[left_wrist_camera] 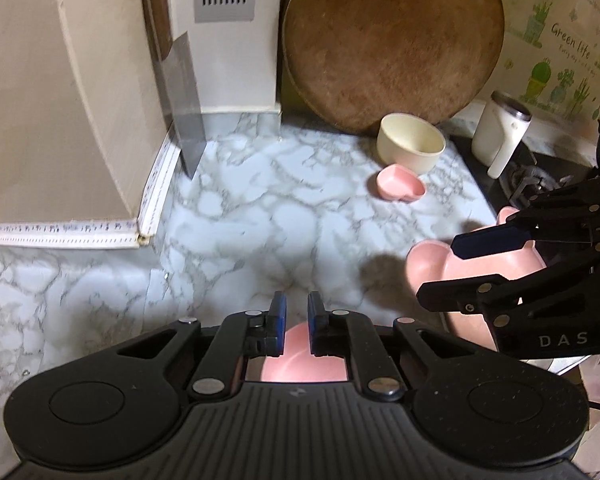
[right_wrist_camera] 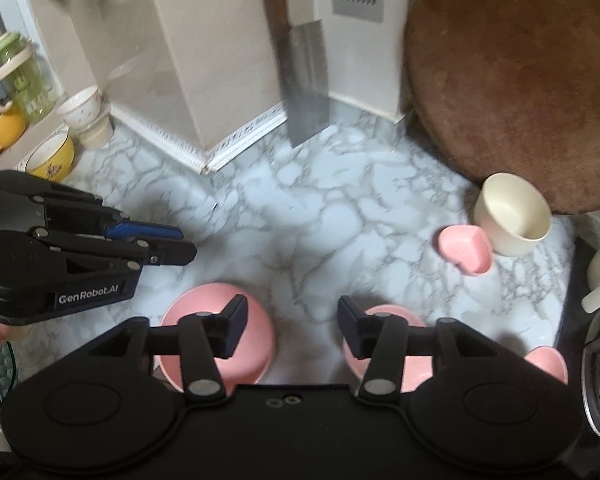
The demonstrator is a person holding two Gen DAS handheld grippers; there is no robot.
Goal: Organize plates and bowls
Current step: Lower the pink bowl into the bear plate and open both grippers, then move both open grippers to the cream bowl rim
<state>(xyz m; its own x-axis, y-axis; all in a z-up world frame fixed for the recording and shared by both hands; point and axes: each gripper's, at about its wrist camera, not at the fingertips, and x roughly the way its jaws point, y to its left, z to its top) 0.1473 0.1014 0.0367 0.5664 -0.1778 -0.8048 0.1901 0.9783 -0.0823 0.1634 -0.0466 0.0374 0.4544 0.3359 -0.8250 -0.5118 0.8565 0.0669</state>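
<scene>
1. Left gripper (left_wrist_camera: 297,312) above marble counter (left_wrist_camera: 260,200), jaws nearly shut, apparently empty.
2. Right gripper (right_wrist_camera: 292,326) half open, holding nothing.
3. Pink bowl (right_wrist_camera: 204,304) and pink plate (right_wrist_camera: 396,316) below; heart dish (right_wrist_camera: 466,250) beside cream bowl (right_wrist_camera: 514,216).

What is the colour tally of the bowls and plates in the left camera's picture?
Pink: 3 (round bowl, bear-shaped plate, heart dish)
Cream: 1 (deep bowl)
Total: 4
</scene>
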